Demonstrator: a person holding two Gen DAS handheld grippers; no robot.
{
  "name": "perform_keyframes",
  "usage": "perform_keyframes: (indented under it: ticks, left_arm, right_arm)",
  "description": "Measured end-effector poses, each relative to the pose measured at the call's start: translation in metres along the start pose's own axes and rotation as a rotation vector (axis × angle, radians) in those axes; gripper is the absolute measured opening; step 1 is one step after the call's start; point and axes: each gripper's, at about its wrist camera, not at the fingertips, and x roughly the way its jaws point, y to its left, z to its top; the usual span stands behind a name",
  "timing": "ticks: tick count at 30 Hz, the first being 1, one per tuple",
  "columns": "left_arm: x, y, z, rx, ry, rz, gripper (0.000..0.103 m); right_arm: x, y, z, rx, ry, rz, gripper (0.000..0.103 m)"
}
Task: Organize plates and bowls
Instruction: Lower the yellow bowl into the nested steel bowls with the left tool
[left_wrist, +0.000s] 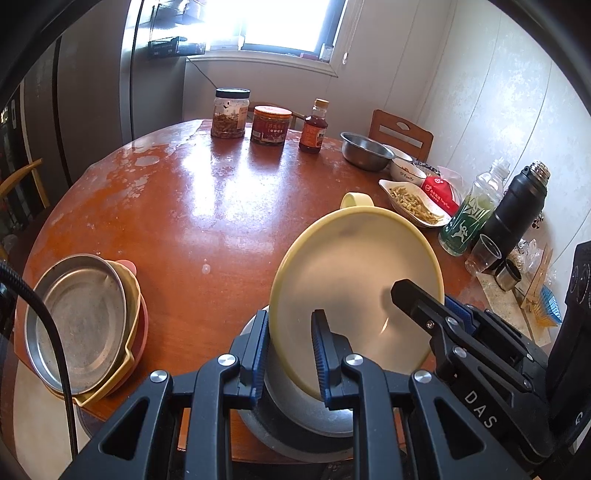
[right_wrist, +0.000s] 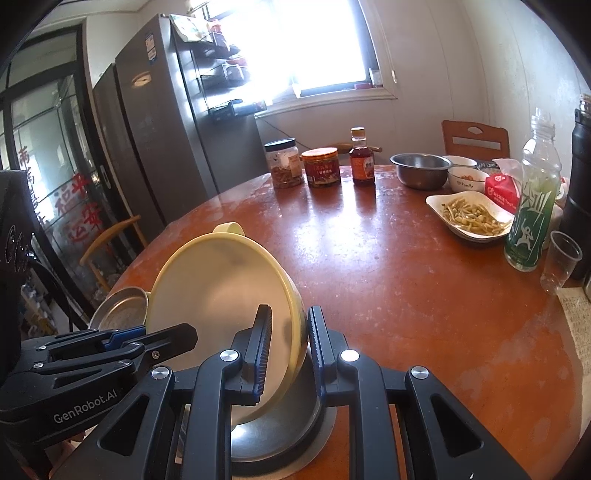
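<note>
Grippers first: the left gripper (left_wrist: 290, 354) and the right gripper (right_wrist: 286, 354) each pinch the rim of one pale yellow bowl (left_wrist: 354, 291), the left on its left edge, the right on its right edge, jaws narrowed hard onto the thin wall. The bowl hangs tilted between them, its hollow turned toward both tools, a small loop handle (left_wrist: 356, 199) on its far rim. Directly beneath the jaws sits a steel bowl (right_wrist: 273, 439) on the round red-brown wooden table (left_wrist: 207, 206); whether the yellow bowl touches it I cannot tell. Off to the left of the left gripper, near the table edge, stands a stack: a steel plate (left_wrist: 75, 325) on top, a yellow dish and a pink one under it. Ahead and right of the right gripper lie a white dish of yellowish food (right_wrist: 469, 216), a green-labelled bottle (right_wrist: 532, 206) and a clear plastic cup (right_wrist: 561, 260). Farther off stand another steel bowl (right_wrist: 421, 170), two white bowls, two jars and a sauce bottle (right_wrist: 362, 158), then a chair back and the bright window.
</note>
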Motion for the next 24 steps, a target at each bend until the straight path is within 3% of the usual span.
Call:
perform_keyframes:
  ticks: [24]
  left_arm:
    - [0.014, -0.01, -0.016, 0.035, 0.027, 0.04, 0.022]
  right_arm:
    - [0.004, -0.005, -0.016, 0.009, 0.024, 0.002, 0.023]
